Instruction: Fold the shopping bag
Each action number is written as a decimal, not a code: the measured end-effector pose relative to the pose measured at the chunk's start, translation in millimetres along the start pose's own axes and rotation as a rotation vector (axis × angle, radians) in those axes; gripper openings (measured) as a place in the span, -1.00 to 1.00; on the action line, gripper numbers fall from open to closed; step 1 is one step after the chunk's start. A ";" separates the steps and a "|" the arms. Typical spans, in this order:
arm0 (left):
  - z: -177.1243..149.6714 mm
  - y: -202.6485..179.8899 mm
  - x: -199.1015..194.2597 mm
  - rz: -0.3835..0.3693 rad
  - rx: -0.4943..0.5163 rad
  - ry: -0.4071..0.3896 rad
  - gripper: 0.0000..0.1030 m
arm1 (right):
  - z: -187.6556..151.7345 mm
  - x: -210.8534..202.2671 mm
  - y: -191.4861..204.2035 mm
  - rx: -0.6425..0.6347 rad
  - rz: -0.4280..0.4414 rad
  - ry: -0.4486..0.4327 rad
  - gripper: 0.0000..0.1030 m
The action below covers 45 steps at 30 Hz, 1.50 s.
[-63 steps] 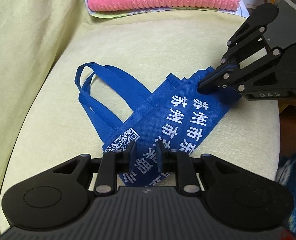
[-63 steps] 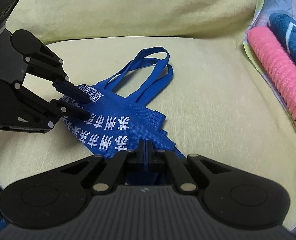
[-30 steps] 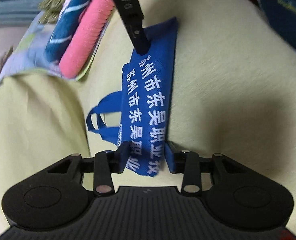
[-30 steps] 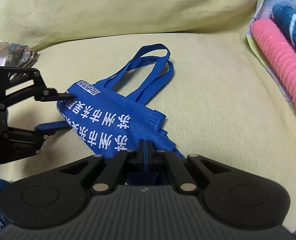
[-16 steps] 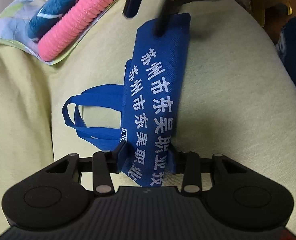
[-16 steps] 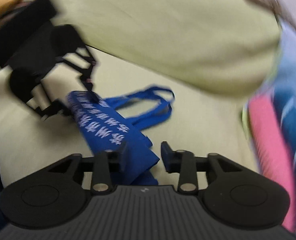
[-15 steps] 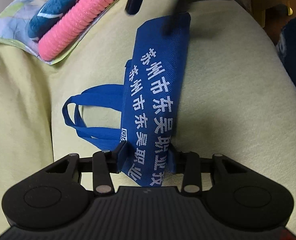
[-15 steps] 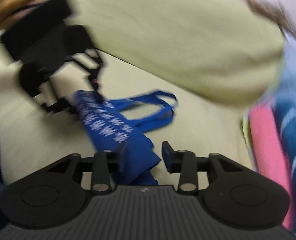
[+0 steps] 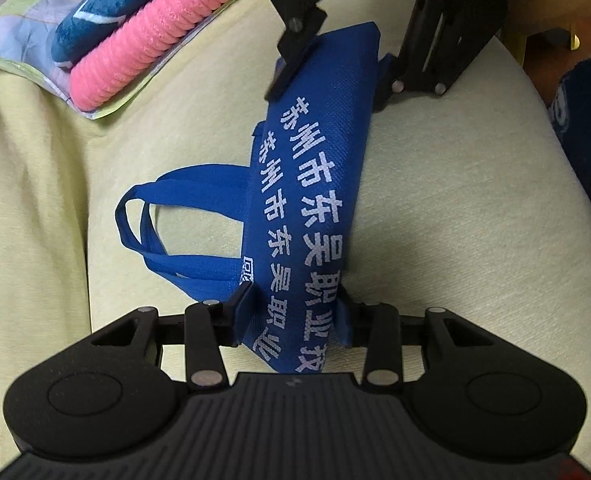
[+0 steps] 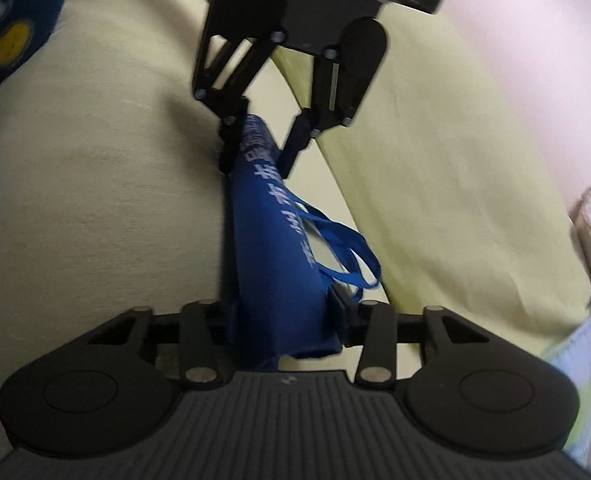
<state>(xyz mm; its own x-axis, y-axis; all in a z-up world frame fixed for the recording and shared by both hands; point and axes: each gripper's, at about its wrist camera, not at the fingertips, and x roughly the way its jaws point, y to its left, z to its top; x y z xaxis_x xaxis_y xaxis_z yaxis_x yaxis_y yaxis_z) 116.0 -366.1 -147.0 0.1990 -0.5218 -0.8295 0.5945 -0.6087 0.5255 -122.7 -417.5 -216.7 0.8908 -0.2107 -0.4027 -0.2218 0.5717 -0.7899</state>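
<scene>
The blue shopping bag (image 9: 315,208) lies as a long strip on our yellow-green cushion (image 9: 475,220), its near end gripped by our left gripper (image 9: 295,316), its far end between our right gripper's (image 9: 327,80) closing jaws.

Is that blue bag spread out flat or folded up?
Folded: the bag forms one narrow strip between both grippers, its handles sticking out sideways.

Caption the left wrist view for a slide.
Blue shopping bag stretched between left tool and right tool over the cushion.
</scene>
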 end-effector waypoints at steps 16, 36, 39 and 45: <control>4.1 -19.2 -25.1 -0.035 -0.125 -0.021 -0.13 | 11.1 -11.1 -72.3 0.483 0.422 0.098 -0.37; -0.7 1.2 -21.1 -0.085 -0.342 -0.049 -0.12 | -32.1 18.2 -129.0 0.776 0.706 0.127 -0.38; -0.7 3.6 -19.6 -0.086 -0.343 -0.047 -0.12 | -36.9 24.3 -135.5 0.830 0.746 0.137 -0.38; -0.8 10.6 -15.0 -0.091 -0.374 -0.047 -0.12 | -55.3 41.3 -148.4 0.971 0.836 0.154 -0.39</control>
<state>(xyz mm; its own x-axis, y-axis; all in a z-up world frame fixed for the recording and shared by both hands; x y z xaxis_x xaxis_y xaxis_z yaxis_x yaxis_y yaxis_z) 119.9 -364.3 -129.1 0.1013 -0.5075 -0.8557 0.8528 -0.3986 0.3374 -74.9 -554.9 -141.7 0.5529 0.4375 -0.7092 -0.2512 0.8990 0.3587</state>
